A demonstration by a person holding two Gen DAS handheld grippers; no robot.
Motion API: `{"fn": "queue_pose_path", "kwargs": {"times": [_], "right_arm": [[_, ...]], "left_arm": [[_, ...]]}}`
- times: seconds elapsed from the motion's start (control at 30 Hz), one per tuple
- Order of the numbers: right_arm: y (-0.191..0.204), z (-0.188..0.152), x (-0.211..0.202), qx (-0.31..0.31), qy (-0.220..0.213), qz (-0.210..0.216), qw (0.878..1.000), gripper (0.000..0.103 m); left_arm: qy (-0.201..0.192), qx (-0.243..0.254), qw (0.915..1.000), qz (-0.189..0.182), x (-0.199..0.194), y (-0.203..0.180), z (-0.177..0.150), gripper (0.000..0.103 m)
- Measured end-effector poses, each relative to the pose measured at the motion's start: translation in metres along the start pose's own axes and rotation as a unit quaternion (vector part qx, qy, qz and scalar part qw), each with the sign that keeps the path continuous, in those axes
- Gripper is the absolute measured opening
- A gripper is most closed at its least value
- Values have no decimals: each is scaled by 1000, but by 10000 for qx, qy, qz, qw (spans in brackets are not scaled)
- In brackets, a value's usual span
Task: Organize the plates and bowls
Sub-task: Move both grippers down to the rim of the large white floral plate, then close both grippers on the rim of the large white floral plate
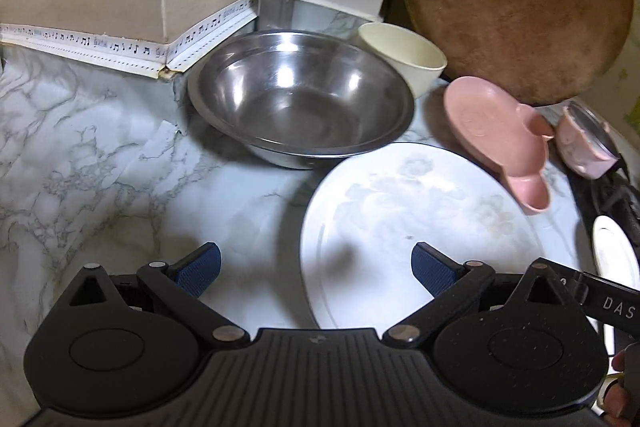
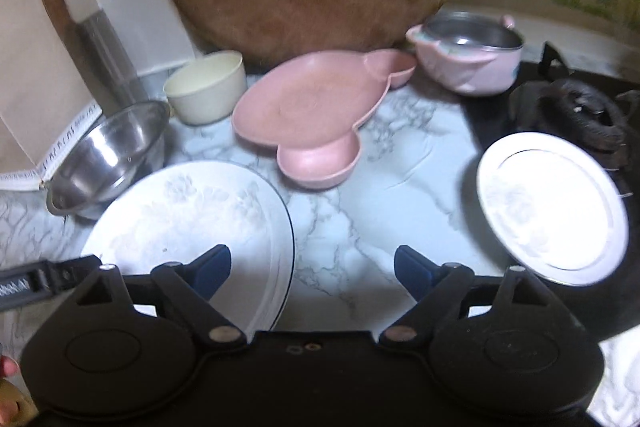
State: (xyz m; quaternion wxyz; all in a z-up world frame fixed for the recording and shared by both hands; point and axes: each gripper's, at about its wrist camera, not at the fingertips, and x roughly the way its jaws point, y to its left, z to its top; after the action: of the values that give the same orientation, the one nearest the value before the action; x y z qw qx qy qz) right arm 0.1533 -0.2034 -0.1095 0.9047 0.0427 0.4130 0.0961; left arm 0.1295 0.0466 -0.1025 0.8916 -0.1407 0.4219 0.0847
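I've got both grippers gaping and empty over the big white plate (image 1: 416,235): left gripper (image 1: 316,269) straddling its near-left rim, right gripper (image 2: 312,269) off its right edge, so left looks nearer, though blur muddies that.

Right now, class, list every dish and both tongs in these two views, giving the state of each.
Steel bowl: upright, empty.
Cream cup: upright, empty.
Pink divided dish: upright, empty.
Pink bowl: upright, steel-lined.
Large white plate: flat, empty.
Small white plate: tilted, empty.
Left tongs: open, holding nothing.
Right tongs: open, holding nothing.
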Motion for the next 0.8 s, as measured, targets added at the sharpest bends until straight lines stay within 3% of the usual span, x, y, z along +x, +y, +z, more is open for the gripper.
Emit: {"fn": "queue_pose_path", "kwargs": {"times": [0.23, 0.57, 0.8], "right_arm": [[-5, 7, 23, -11, 292, 154, 9995, 82], [0, 13, 39, -122, 410, 334, 9985, 54], [0, 11, 39, -25, 443, 516, 9977, 36]], "left_arm": [[132, -128, 9997, 140, 14, 7, 5, 90], [196, -117, 9997, 11, 22, 4, 6, 47], [284, -324, 9989, -162, 23, 7, 7, 28]]}}
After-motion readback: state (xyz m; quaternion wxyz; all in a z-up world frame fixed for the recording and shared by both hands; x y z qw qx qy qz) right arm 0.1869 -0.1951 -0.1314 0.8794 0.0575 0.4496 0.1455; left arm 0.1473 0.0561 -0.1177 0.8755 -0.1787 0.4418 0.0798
